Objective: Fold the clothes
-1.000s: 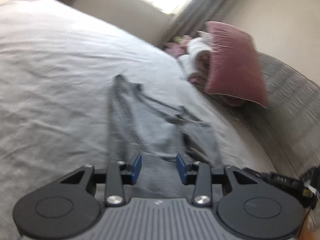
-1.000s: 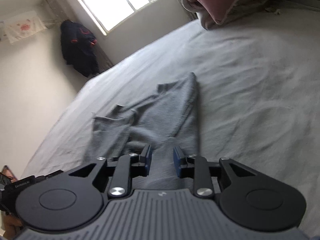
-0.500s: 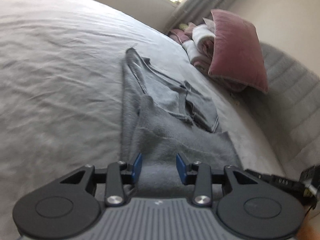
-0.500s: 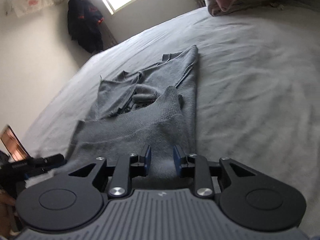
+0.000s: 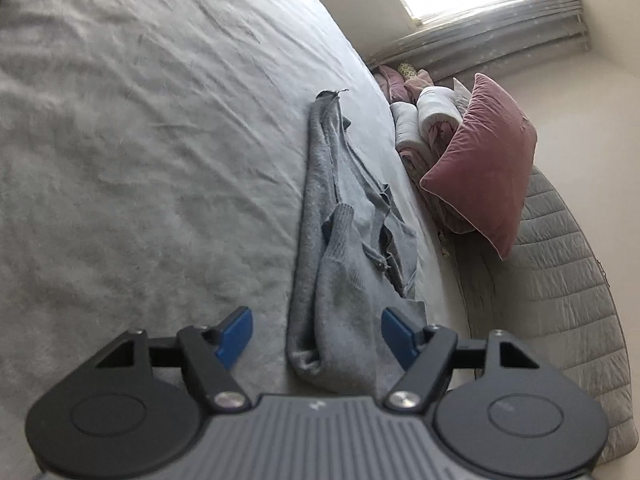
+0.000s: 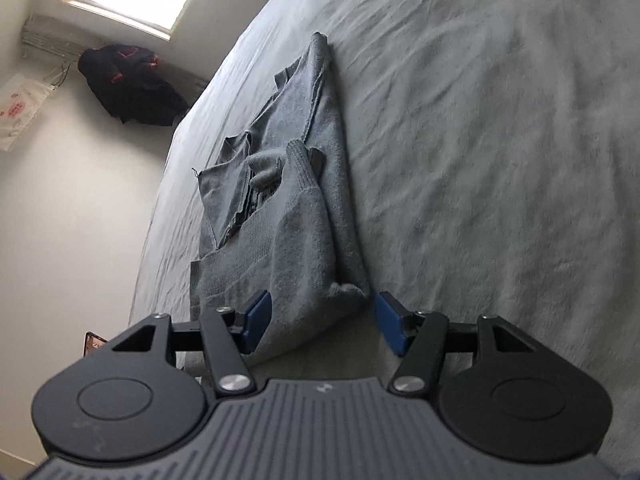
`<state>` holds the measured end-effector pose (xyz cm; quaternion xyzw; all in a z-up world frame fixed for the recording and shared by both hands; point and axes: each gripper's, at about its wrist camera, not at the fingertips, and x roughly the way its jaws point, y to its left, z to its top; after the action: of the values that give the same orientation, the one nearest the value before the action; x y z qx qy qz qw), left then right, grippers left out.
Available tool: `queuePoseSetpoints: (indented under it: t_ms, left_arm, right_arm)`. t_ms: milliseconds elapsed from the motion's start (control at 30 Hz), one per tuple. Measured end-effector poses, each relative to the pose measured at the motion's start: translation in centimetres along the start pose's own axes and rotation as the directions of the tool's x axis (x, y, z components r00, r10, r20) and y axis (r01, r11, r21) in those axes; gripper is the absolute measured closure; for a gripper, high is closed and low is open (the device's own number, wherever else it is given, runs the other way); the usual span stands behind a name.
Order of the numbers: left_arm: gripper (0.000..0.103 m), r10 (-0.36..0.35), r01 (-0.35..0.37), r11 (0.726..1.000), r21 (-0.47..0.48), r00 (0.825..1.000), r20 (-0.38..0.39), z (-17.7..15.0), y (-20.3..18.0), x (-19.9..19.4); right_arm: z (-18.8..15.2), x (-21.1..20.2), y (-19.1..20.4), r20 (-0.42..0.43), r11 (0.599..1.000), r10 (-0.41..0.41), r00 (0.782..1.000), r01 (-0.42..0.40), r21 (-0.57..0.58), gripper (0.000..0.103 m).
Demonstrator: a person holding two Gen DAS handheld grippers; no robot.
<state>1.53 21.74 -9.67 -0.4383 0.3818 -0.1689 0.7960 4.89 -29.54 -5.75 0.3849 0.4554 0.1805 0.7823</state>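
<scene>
Garment: a grey knit sweater (image 5: 340, 280) lay on the bed (image 5: 140, 160), folded lengthwise into a long strip that ran straight ahead of both claws.
Left claw: the left claw (image 5: 316, 330) had its jaws opening, blue pads well apart on either side of the sweater's near folded end; neither pad pressed on the cloth, so the end rested on the sheet by its own weight.
Right claw: the right claw (image 6: 322, 318) was opening too, its pads clear of the cloth, with the sweater's near corner lying between them.
Why placed so: judging from the lie of the cloth, both near corners were being let go at once so the fold would settle flat and square, not skewed.
Sleeve: a ribbed cuff (image 6: 298, 156) lay on top of the body ahead of the right claw, tucked inward so the strip kept a straight edge.
Beyond the left claw: a pink pillow (image 5: 488, 160) leaned against bundled bedding to the far right, well apart from the sweater.
Beyond the right claw: a dark jacket (image 6: 132, 84) hung on the wall far ahead to the left.
Progress: the lengthwise fold seemed done; a crosswise fold looked likely to remain.
</scene>
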Motion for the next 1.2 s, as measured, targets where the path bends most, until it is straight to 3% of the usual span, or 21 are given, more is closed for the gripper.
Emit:
queuePoseSetpoints:
  t_ms: [367, 400, 467, 500, 567, 600, 933, 1200]
  left_arm:
    - [0.035, -0.022, 0.039, 0.985, 0.166, 0.995, -0.102, -0.5, -2.6, 4.8]
    - [0.039, -0.022, 0.04, 0.983, 0.178, 0.994, -0.105, -0.5, -2.7, 5.2]
    - [0.062, -0.02, 0.038, 0.985, 0.171, 0.995, -0.102, -0.8, -2.4, 5.7]
    - [0.068, -0.017, 0.034, 0.986, 0.166, 0.995, -0.1, -0.8, -2.2, 6.0]
    - [0.082, -0.017, 0.03, 0.99, 0.139, 0.996, -0.092, -0.9, -1.8, 6.3]
    - [0.085, -0.019, 0.029, 0.992, 0.12, 0.996, -0.086, -0.9, -1.6, 6.3]
    - [0.089, -0.055, 0.053, 0.998, -0.026, 0.995, -0.08, -1.9, -1.7, 4.9]
    - [0.089, -0.041, 0.038, 0.999, -0.028, 0.989, -0.141, -4.3, -2.3, 2.1]
  right_arm:
    - [1.1, 2.9, 0.4, -0.012, 0.995, 0.064, 0.998, -0.065, -0.081, 0.041]
    - [1.1, 3.2, 0.6, -0.005, 0.993, 0.067, 0.998, -0.067, -0.094, 0.046]
    - [0.8, 3.8, 1.1, 0.012, 0.991, 0.057, 0.998, -0.055, -0.126, 0.055]
    - [0.7, 4.1, 1.4, 0.017, 0.988, 0.055, 0.998, -0.052, -0.143, 0.057]
    - [0.6, 4.6, 1.5, 0.021, 0.987, 0.061, 0.998, -0.057, -0.152, 0.07]
    - [0.7, 4.9, 1.3, 0.011, 0.989, 0.067, 0.998, -0.065, -0.133, 0.084]
    - [1.1, 3.4, 0.0, 0.002, 0.989, 0.146, 0.989, -0.146, -0.004, 0.087]
    - [0.3, 1.9, 0.4, -0.03, 0.986, 0.167, 0.985, -0.167, -0.002, 0.087]
